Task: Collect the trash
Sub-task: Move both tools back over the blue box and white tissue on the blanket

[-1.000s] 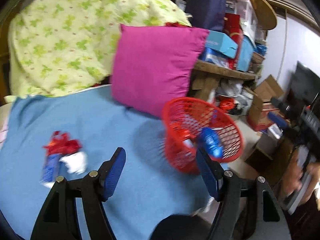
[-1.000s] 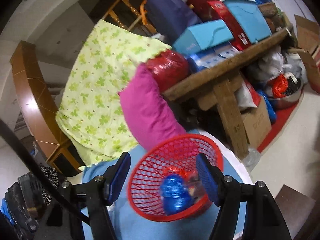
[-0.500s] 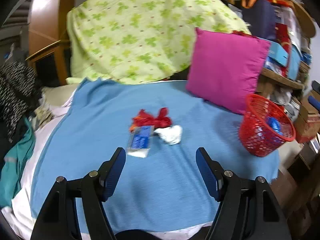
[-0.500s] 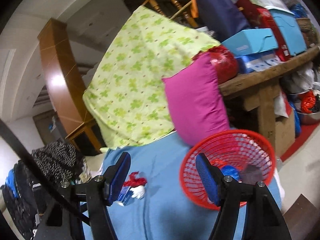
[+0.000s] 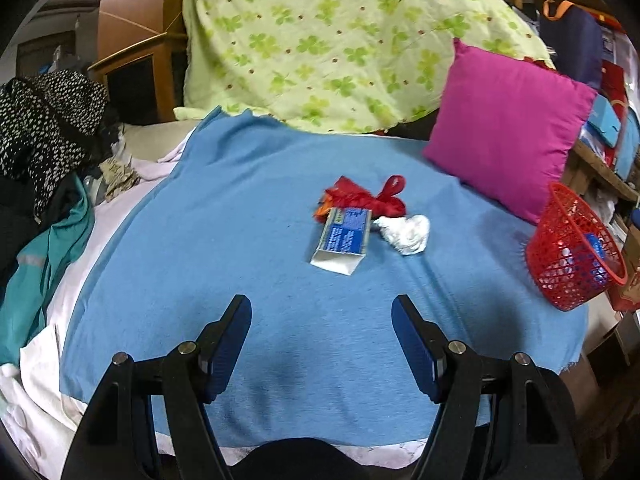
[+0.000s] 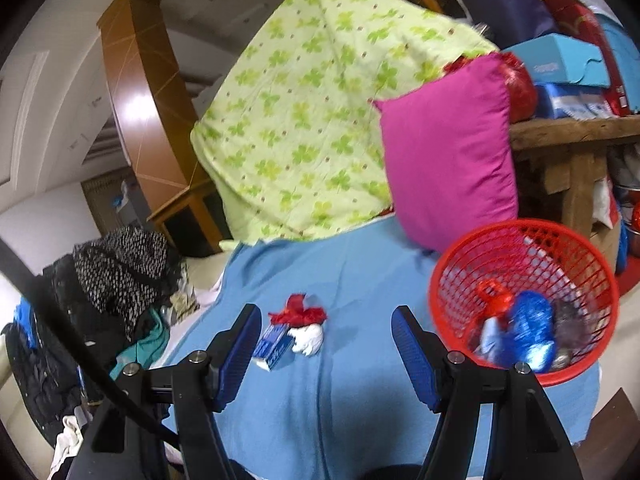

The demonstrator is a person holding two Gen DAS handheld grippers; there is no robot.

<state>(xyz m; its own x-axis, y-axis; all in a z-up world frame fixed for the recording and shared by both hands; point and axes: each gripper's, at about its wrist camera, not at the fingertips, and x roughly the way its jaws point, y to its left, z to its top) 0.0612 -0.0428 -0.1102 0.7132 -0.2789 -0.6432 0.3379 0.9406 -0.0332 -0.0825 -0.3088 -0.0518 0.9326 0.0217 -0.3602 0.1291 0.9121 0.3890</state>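
Three pieces of trash lie together mid-bed on the blue blanket (image 5: 224,240): a red crumpled wrapper (image 5: 360,200), a blue and white carton (image 5: 342,240) and a white paper wad (image 5: 406,232). The same carton (image 6: 272,346), wrapper (image 6: 298,314) and wad (image 6: 306,338) lie ahead of my right gripper. A red mesh basket (image 5: 572,256) sits at the bed's right edge, and the right wrist view shows this basket (image 6: 524,292) holding blue and red trash. My left gripper (image 5: 322,312) is open and empty, short of the pile. My right gripper (image 6: 326,322) is open and empty, left of the basket.
A magenta pillow (image 5: 508,128) leans at the back right under a green clover sheet (image 5: 340,40). Dark and teal clothes (image 5: 44,152) pile up at the left edge. A wooden table (image 6: 572,136) stacked with boxes stands behind the basket.
Both views have swung left, away from the basket and toward the trash pile. The basket moved from between the right gripper's fingers to its right side. Nothing was taken hold of.
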